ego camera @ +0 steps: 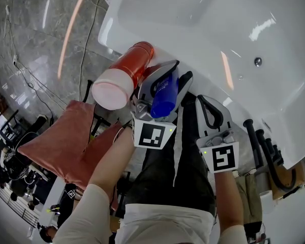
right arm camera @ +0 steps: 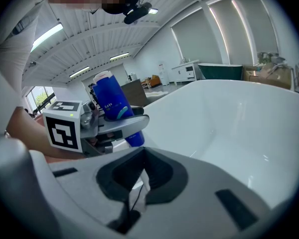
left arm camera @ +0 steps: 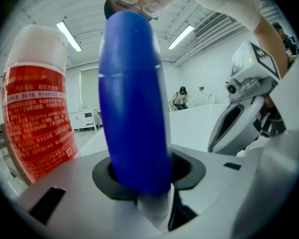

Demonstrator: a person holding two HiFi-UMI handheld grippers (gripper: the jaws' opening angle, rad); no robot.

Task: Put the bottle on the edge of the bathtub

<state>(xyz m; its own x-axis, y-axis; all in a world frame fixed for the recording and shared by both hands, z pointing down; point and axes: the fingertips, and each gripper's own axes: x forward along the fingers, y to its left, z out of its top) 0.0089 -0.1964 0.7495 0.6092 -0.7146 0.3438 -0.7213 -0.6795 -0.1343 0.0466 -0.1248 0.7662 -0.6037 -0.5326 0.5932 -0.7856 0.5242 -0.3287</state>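
– Left gripper (ego camera: 179, 71) is standing with its jaws around the blue bottle (ego camera: 165, 95) at the bathtub's edge (ego camera: 244, 103). Dark gaps are showing on either side, so the pads seem to be resting loose rather than pinching. Right gripper (ego camera: 203, 99) is waiting just beside it, jaws together and holding nothing.

– How should the release be going?

– To my eye, the jaws should be spreading evenly, then drawing straight back without brushing the blue bottle or the red bottle (ego camera: 124, 75) standing just to its left.

– Which way is the blue bottle pointing?

– It is standing upright, long axis running up and down, cap end uppermost. Whether its base is sitting fully on the edge, I cannot tell.
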